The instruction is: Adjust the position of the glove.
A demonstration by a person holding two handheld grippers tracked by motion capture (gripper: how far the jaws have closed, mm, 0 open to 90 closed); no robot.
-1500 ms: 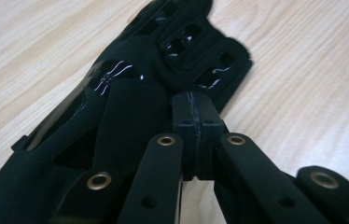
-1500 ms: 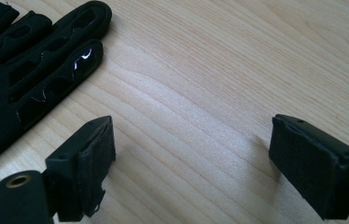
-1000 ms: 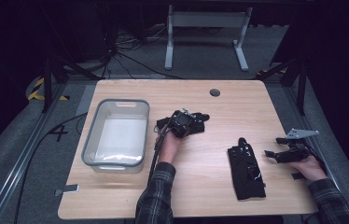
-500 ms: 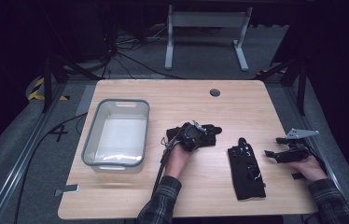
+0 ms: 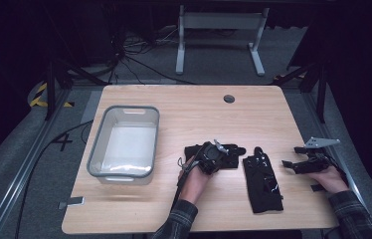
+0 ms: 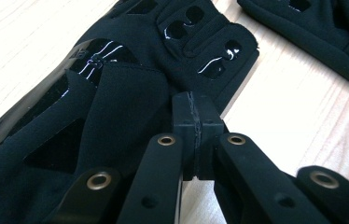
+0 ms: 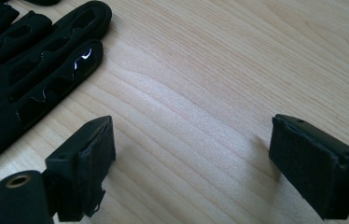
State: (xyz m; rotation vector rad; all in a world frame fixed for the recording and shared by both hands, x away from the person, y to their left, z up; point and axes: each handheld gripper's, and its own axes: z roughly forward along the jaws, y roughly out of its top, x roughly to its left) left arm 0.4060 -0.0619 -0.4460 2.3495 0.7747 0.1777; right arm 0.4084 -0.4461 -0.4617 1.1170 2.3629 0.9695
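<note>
High view: on the wooden tabletop (image 5: 184, 114) 2 black gloves lie side by side toward the near edge. The left gripper (image 5: 213, 155), held in the person's left hand (image 5: 194, 180), sits on the first glove (image 5: 233, 150), which is bunched and lies crosswise near the tabletop's middle. The second glove (image 5: 262, 179) lies flat just to its right, fingers pointing away from the person. The right gripper (image 5: 293, 163) hovers near the tabletop's right edge in the right hand (image 5: 330, 178), a little apart from the second glove, with a grey three-cornered plate on top. A clear plastic bin (image 5: 124, 144) with a grey rim stands at the left, well apart from both gloves.

Left gripper view: the jaws are pressed together, and the black fabric of the first glove (image 6: 93, 112) rises in a fold right up against them on the left; whether any cloth is pinched between them I cannot tell. The other glove (image 6: 322, 32) shows at the upper right.

Right gripper view: the jaws are spread wide over bare wood, holding nothing, with the fingers of the second glove (image 7: 32, 70) lying at the upper left.
</note>
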